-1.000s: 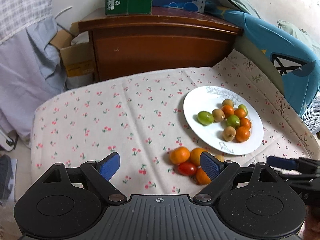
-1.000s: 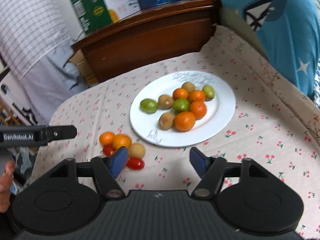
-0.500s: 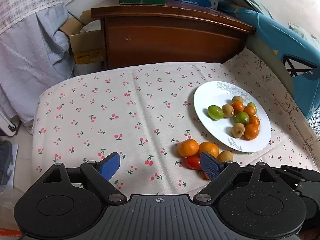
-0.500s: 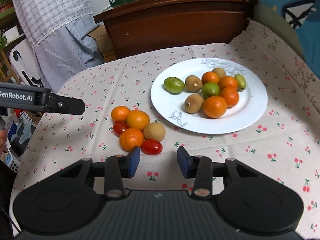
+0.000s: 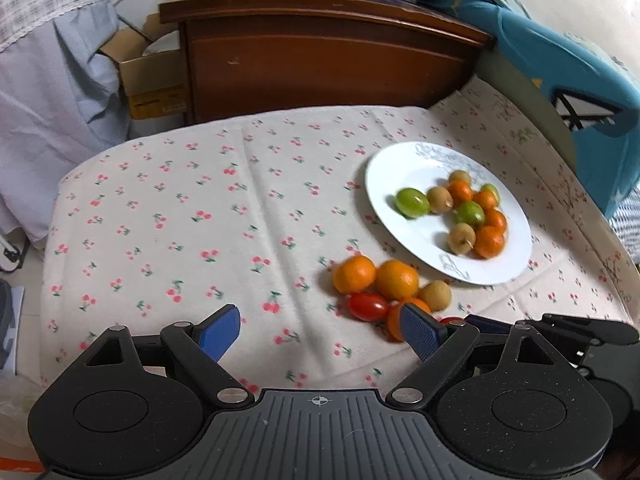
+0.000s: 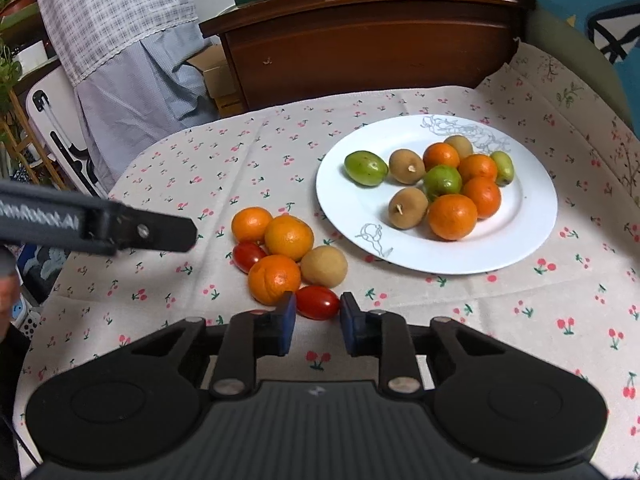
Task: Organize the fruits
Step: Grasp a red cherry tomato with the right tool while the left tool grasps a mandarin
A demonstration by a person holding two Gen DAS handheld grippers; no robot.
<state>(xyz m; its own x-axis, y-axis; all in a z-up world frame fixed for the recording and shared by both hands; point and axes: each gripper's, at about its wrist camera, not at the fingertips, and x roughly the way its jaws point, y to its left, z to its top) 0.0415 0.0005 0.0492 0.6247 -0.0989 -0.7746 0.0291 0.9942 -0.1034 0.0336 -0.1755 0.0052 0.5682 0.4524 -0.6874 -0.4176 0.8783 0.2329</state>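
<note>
A white plate (image 6: 532,216) sits on a tablecloth with little cherries (image 6: 520,320) printed on it. On the plate lie orange, green and brown fruits all bunched together.

Just beside the plate, on the cloth, is a small pile of loose fruit: three oranges, a brown fruit (image 6: 324,266) and two little red tomatoes. All of them touch each other.

The right gripper (image 6: 317,324) is low over the cloth, on the side of the pile away from the plate. Its blue fingers (image 6: 286,322) have closed in on the nearer red tomato (image 6: 317,302). The tomato sits right between the tips, and the pads look pressed against both its sides. One finger also touches the nearest orange (image 6: 274,279).

The left gripper (image 5: 318,332) hangs over the cloth, farther from the plate than the pile is. Its blue fingers (image 5: 218,332) stand wide apart with nothing between them. One of them covers part of an orange in its own camera's view.

Behind the plate stands a brown wooden cabinet (image 6: 360,40) with boxes on top.
</note>
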